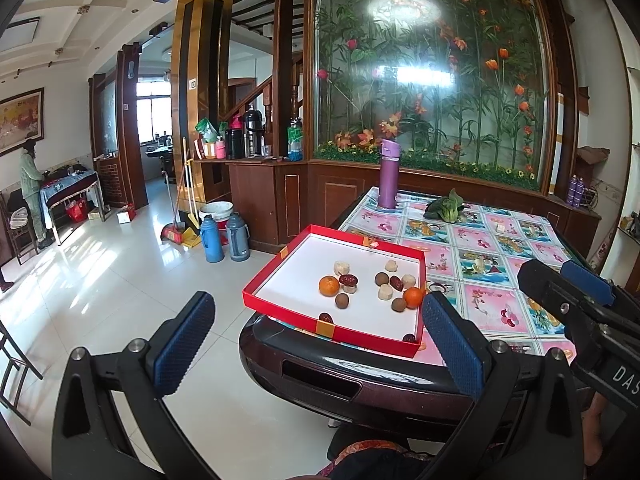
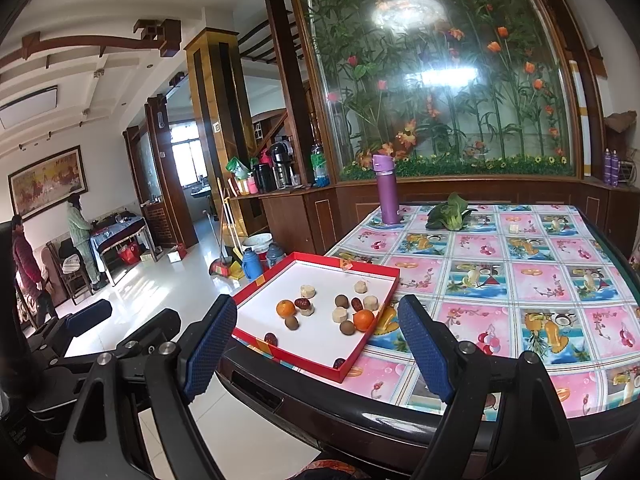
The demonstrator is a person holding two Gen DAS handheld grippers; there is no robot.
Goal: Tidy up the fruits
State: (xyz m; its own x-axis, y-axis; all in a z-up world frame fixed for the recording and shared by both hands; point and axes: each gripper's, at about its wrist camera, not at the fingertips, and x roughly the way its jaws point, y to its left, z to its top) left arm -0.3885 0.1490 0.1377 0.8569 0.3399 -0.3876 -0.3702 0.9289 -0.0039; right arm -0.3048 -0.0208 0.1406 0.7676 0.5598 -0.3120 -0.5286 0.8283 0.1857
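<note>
Both grippers hover short of the table edge — the left gripper (image 1: 318, 340) and the right gripper (image 2: 316, 344) each spread wide, holding nothing. The red tray (image 2: 362, 271) sits on the table's near corner with two tangerines (image 2: 285, 308), red dates, brown longans and pale round pieces scattered inside. Floral tablecloth (image 2: 520, 280); a purple bottle (image 2: 386, 190) and a leafy green (image 2: 450, 212) stand beyond — glossy tiled floor (image 1: 100, 280) to the left.

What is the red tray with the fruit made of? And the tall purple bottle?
The shallow red tray looks like cardboard, probably a box lid: thin folded walls, matte white inside, tape patches at its edges. The tall purple bottle looks like metal with a satin coating and a plastic cap, though plastic throughout is possible; its soft sheen leaves that open.
</note>
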